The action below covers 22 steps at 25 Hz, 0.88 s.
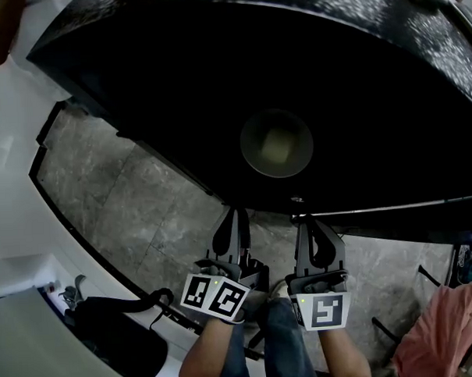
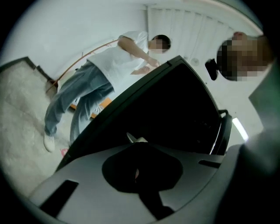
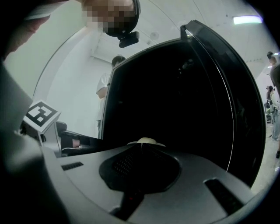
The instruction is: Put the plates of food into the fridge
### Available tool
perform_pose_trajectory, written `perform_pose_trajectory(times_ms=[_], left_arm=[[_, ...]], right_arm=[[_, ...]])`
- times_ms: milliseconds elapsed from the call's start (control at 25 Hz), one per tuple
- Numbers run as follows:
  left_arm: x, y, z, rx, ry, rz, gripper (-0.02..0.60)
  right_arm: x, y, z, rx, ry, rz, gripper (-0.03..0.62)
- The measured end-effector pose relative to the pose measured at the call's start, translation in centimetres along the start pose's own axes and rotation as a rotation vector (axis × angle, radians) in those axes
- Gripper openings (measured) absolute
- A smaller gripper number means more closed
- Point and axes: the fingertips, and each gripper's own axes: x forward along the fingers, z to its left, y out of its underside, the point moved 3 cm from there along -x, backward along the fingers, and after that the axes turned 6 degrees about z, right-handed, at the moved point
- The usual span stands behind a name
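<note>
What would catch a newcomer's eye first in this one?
A huge glossy black surface fills the top of the head view, with a single round dish sitting dimly near its middle. Below it, the left gripper and right gripper reach toward its near edge, tongs shut, over grey stone floor.

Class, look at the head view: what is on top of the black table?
One round plate holding pale food sits on the black table. The rest of the tabletop is too dark to show anything else, and the food covers the plate's middle.
</note>
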Motion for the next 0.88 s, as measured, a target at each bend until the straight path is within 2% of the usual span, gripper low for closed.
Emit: perform_pose_trajectory(times_ms=[80,160,320,440,640,880], left_arm=[[-0.2,-0.6,-0.3,0.168,-0.047,-0.005,0.006],[-0.3,-1.2,-0.7,0.303,-0.066,-0.014,0.006],[-0.3,-1.8,-1.4,0.497,-0.088,-0.024,0.006],[-0.4,-1.7,-2.0,0.607,-0.085,-0.010,0.006],[-0.9,-1.6,-1.8,0.665,-0.088,0.024,0.006],[-1.1,-2.2,-1.3,0.657,-0.096,0.035,0.006]], right_arm=[[0.5,0.2,0.1,-0.009,-0.004,0.006,0.012],[1.0,0.3,0.0,-0.018,-0.002,0.020,0.012],[2.3,0.4,0.1,-0.019,-0.001,0.027,0.012],[3.2,0.6,0.5,-0.018,-0.003,0.035,0.012],[4.9,1.1,1.5,-0.025,-0.014,0.048,0.012],[6.6,1.6,2.7,-0.032,-0.023,0.064,0.012]])
